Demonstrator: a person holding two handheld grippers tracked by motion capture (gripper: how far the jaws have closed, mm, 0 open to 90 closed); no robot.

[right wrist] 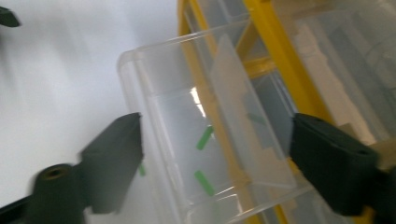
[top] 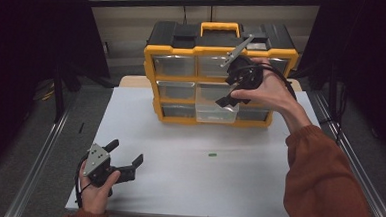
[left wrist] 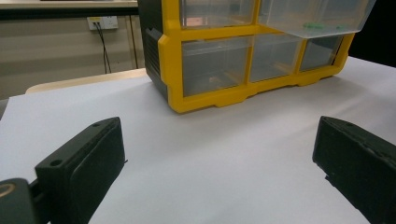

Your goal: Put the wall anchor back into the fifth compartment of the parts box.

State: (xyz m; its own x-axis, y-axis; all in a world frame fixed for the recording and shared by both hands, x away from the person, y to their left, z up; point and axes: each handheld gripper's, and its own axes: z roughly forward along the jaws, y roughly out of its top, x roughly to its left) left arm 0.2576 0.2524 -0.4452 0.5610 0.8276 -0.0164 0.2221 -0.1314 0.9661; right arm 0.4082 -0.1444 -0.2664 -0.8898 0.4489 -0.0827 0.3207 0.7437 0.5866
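**Dropping green pieces into the open drawer**

The clear drawer is pulled partway out of the bottom row of the yellow organiser, which stands at the far edge of the white table. Small green pieces lie inside the drawer. One more green piece lies alone on the table, well in front of the organiser.

My right claw hangs just above the drawer and points down into it. Its jaws stand apart with nothing between them. My left claw rests low on the near left of the table, jaws wide apart and empty, facing the organiser.

I judge that a piece has gone into the drawer and the release step is done. Next I likely need to bring the right claw back toward me, lower it over the lone piece, and close gently, since the piece is tiny and flat on the table.
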